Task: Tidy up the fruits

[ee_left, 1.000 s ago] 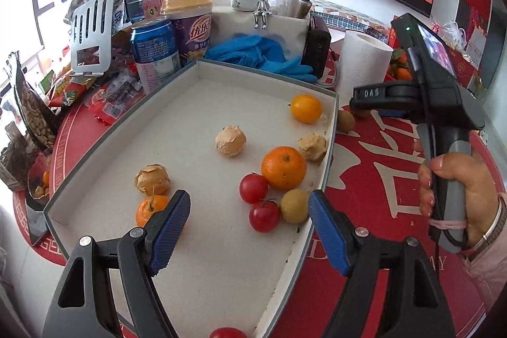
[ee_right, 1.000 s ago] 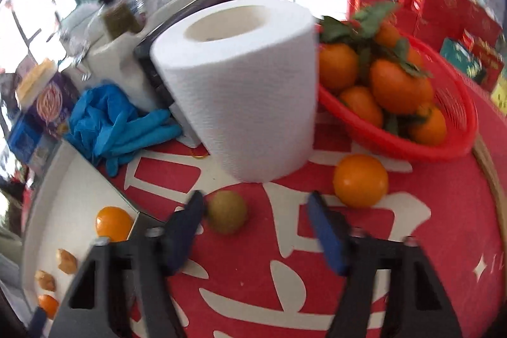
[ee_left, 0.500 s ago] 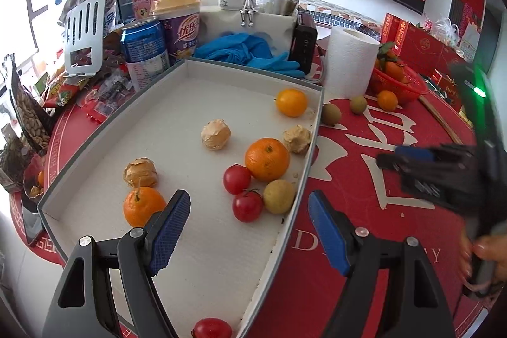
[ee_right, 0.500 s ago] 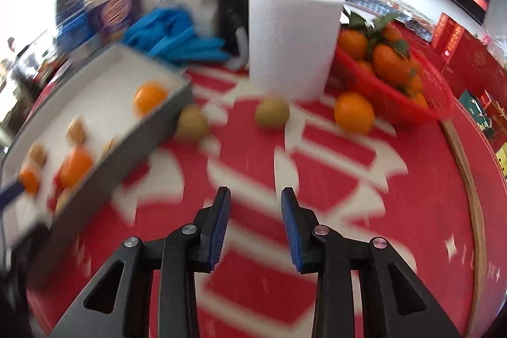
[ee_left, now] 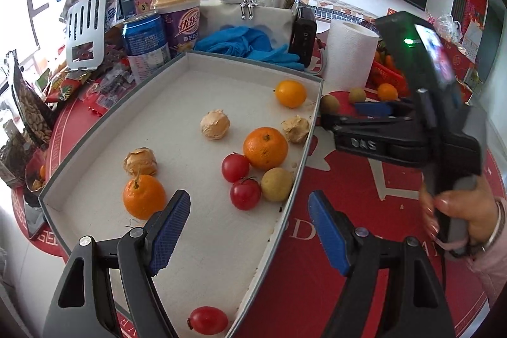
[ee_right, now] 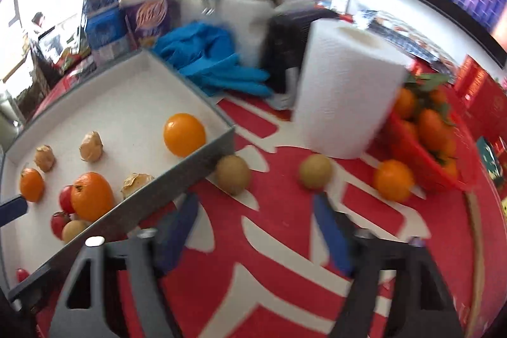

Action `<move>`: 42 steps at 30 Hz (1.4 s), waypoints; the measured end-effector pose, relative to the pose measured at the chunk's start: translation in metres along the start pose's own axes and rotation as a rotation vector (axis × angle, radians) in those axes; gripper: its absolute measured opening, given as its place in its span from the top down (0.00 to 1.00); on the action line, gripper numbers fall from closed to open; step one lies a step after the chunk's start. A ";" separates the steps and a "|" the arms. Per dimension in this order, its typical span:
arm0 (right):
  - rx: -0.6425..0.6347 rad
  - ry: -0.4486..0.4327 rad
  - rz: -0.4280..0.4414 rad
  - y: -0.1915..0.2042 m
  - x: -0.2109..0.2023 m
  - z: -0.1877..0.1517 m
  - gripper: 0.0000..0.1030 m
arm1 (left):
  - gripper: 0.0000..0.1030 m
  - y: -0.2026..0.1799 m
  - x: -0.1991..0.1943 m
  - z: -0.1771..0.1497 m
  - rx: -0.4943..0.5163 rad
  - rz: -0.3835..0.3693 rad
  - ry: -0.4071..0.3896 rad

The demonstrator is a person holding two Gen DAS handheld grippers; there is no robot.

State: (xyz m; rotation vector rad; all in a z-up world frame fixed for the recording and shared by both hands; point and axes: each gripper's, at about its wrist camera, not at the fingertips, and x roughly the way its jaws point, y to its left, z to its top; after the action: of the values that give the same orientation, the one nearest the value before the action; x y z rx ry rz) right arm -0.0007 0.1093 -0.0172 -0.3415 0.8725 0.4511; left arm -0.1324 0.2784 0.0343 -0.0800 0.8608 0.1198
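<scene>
A white tray (ee_left: 196, 97) holds a big orange (ee_left: 265, 148), a small orange (ee_left: 144, 196), a yellow-orange fruit (ee_left: 290, 93), three tomatoes, a tan round fruit (ee_left: 276, 184) and three papery husked fruits. My left gripper (ee_left: 250, 230) hovers open over the tray's near end, holding nothing. On the red cloth just outside the tray wall (ee_right: 177, 179) lie two brown fruits (ee_right: 233, 175) (ee_right: 316, 171) and a loose orange (ee_right: 393, 179). My right gripper (ee_right: 256, 230) sits just short of them. Its jaws are opening with nothing between them.
A paper towel roll (ee_right: 345, 91) stands behind the brown fruits, with a red basket (ee_right: 421, 157) of tangerines to its right. Blue gloves (ee_right: 212, 62), a can (ee_left: 145, 43), a cup, snack bags and a spatula crowd the tray's far and left sides.
The right gripper swung left toward the tray's corner and rolled. Its jaws narrowed, then widened again. The left gripper stayed where it was, still open.
</scene>
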 end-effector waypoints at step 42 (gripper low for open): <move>0.413 0.002 -0.043 -0.104 -0.049 -0.054 0.72 | 0.21 -0.099 -0.019 -0.003 0.227 -0.089 -0.044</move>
State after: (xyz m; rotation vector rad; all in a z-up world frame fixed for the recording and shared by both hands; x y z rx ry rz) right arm -0.0106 -0.0158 0.0006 0.0185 0.9344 0.2216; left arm -0.1332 0.1783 0.0488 0.0968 0.8204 -0.0597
